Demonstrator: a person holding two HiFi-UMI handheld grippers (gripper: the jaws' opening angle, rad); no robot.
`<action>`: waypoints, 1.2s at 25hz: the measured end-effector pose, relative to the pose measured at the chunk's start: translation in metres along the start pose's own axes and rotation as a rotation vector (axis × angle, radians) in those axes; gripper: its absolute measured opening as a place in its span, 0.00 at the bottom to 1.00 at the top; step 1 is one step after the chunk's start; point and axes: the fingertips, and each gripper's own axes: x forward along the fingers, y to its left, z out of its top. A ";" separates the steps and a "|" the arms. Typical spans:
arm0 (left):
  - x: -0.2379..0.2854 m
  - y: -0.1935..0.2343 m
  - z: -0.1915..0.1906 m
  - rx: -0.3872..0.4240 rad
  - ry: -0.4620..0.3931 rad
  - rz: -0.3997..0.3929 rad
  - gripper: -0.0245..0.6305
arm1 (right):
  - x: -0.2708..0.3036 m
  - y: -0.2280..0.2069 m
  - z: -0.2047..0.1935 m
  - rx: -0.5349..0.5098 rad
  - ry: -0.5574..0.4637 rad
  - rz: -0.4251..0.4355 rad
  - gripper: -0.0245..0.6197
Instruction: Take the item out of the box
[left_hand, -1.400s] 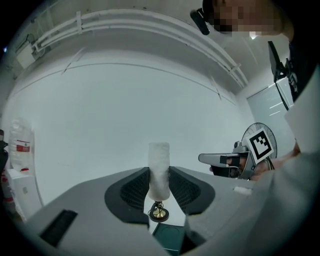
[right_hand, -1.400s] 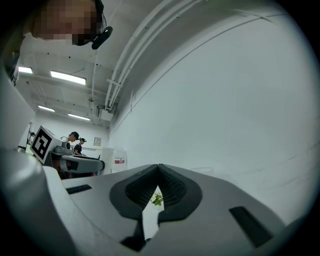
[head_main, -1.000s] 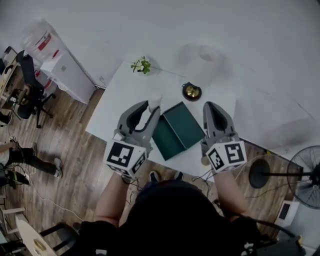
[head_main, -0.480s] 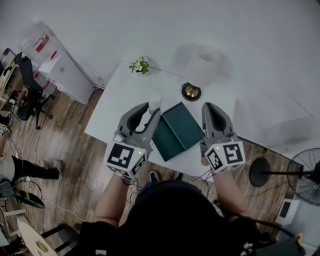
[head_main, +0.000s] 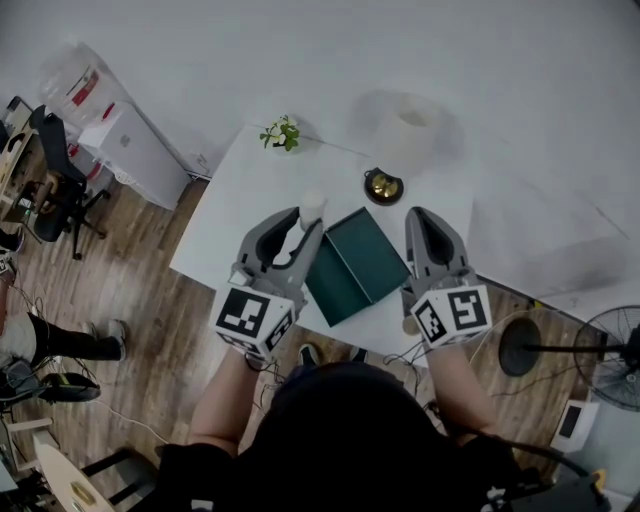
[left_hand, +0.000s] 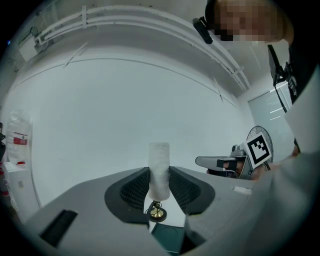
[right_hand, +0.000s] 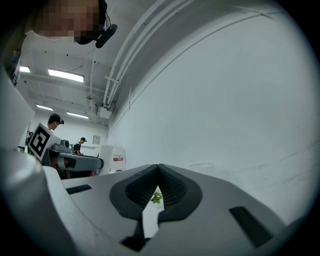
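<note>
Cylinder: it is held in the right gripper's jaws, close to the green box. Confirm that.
Wrong gripper. The left gripper view shows the cylinder clamped between the jaws of the left gripper. The jaws of the right gripper are closed on nothing. The cylinder is close to the green box, as the head view shows.

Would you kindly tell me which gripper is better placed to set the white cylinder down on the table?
Left. The left gripper clamps the white cylinder, raised above the table beside the green box. The right gripper is shut and empty on the box's other side.
</note>
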 end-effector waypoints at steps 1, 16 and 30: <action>0.000 0.000 0.000 -0.001 0.002 -0.001 0.22 | -0.001 0.001 0.000 0.000 0.001 0.000 0.05; 0.005 0.000 -0.005 -0.013 0.006 -0.021 0.22 | 0.000 -0.001 0.000 -0.009 0.002 -0.012 0.04; 0.004 0.007 -0.014 -0.019 0.019 -0.051 0.22 | 0.002 0.005 -0.001 -0.021 0.006 -0.035 0.04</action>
